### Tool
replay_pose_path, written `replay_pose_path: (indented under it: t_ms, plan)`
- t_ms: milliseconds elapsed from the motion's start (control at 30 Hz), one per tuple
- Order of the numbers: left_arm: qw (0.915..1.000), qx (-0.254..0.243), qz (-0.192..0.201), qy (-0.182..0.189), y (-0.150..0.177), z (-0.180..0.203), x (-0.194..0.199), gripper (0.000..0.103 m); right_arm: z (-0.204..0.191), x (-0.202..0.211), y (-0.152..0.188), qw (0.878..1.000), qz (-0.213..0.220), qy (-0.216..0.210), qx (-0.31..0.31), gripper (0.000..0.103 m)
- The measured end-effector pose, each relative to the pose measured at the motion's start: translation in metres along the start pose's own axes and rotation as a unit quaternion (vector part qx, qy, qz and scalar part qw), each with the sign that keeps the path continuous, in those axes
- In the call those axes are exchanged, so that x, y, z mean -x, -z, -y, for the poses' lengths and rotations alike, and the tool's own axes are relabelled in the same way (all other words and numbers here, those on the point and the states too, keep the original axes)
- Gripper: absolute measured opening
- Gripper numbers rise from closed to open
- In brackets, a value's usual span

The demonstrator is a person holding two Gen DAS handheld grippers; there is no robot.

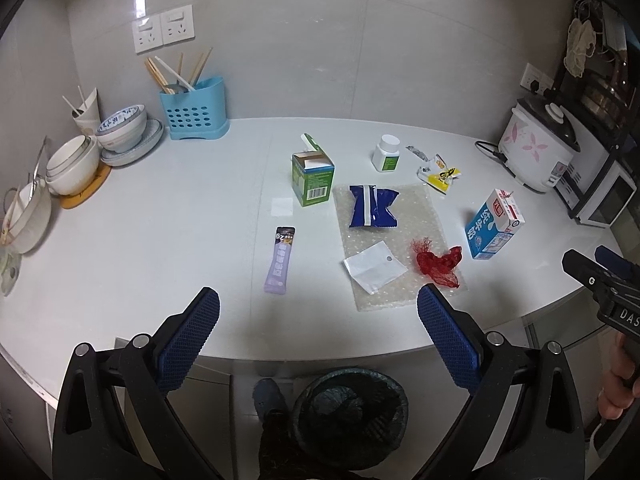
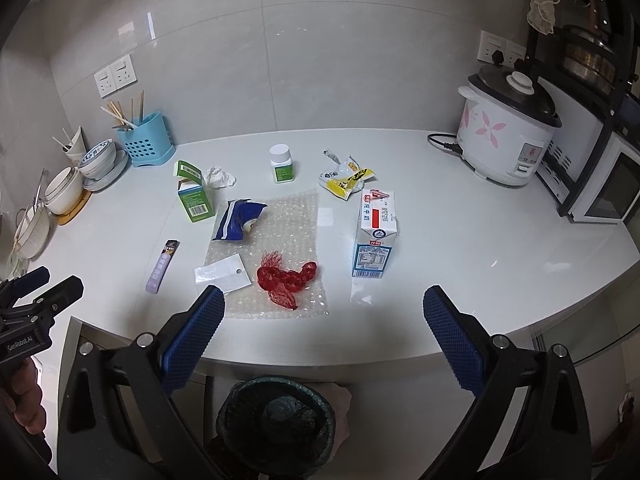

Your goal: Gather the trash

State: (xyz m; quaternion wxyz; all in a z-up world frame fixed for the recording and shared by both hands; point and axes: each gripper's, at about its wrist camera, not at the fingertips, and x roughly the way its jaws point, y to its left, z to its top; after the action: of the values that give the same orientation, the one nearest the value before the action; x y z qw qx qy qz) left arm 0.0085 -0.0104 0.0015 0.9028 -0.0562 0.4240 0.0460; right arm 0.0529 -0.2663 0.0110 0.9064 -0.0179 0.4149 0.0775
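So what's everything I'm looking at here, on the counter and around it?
green box: 1, open, counter left
pill bottle: 1, white, behind sheet
blue wrapper: 1, on bubble wrap
red net: 1, on bubble wrap
white pouch: 1, sheet's near corner
purple sachet: 1, left of sheet
yellow wrapper: 1, behind milk carton
crumpled tissue: 1, white
rice cooker: 1, right
chopstick holder: 1, blue
bin: 1, black mesh, below the counter edge
left gripper, right gripper: fingers blue, open

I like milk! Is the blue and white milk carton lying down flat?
No, the blue and white milk carton stands upright on the white counter.
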Motion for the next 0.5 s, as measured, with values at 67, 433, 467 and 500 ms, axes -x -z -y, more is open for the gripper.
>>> replay_pose_path:
  t_ms: [67,433,467,500]
  plan:
    - [1.0000,0.000,0.000,0.001,-0.0003,0.0000,0.0003,0.097,0.0002,-0.0001,-0.0003,1.000,-0.001,0.000,-0.001,0.096]
    - [1.0000,-0.001,-0.001,-0.001,-0.0012,0.0012,0.0014,0.097,0.0005,-0.0015,-0.0022,1.000,-0.001,-0.002,-0.003,0.096]
    - [1.0000,-0.001,-0.001,0.000,-0.0011,0.0011,0.0015,0.097,0.0005,-0.0016,-0.0021,1.000,-0.002,-0.002,-0.003,0.096]
    - [1.0000,-0.001,0.000,0.000,-0.0008,0.0011,0.0016,0.097,0.0002,-0.0018,-0.0018,1.000,-0.002,-0.002,-0.003,0.096]
